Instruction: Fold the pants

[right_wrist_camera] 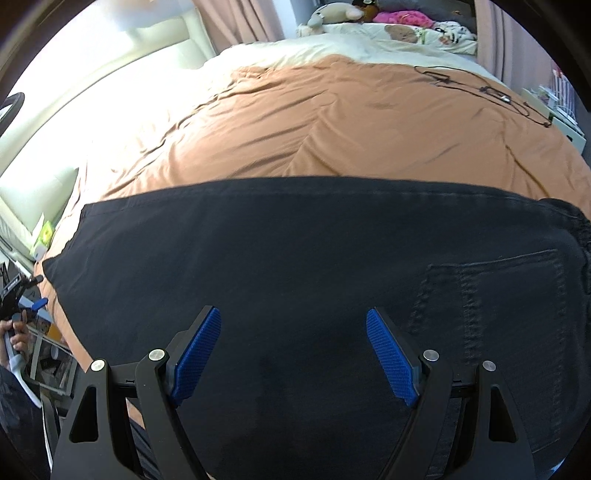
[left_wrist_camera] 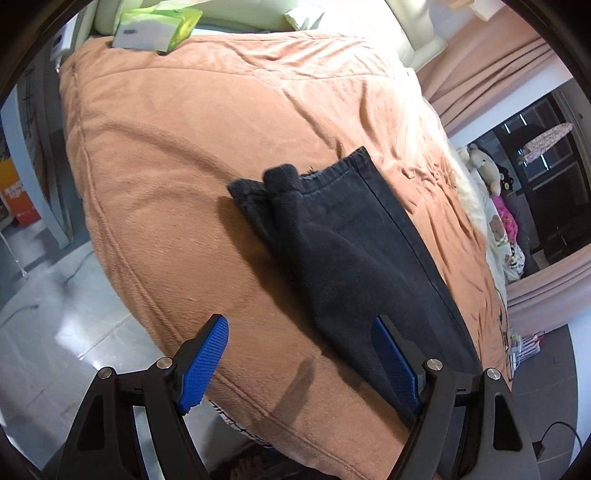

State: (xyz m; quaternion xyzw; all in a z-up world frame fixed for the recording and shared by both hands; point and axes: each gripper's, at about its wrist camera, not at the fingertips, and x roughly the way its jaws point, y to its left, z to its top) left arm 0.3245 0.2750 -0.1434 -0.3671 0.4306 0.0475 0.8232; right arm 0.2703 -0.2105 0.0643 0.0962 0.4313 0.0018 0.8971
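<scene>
Black pants [left_wrist_camera: 343,236] lie flat on the orange blanket [left_wrist_camera: 177,155] of the bed, centre of the left wrist view, legs stacked lengthwise, hem ends toward upper centre. Looks like the leg-on-leg fold is done; crosswise folds remain, by my read.

Left tongs [left_wrist_camera: 301,363] apart, nothing between the pads, right pad over the pants' edge. Right tongs [right_wrist_camera: 293,356] apart, empty, hanging over the seat area.

Right view only: back pocket [right_wrist_camera: 509,295] lower right, cable [right_wrist_camera: 480,88] upper right, hand [right_wrist_camera: 16,338] on the other tool, far left. Left view only: hem ends, tissue pack [left_wrist_camera: 159,26] upper left, floor.
</scene>
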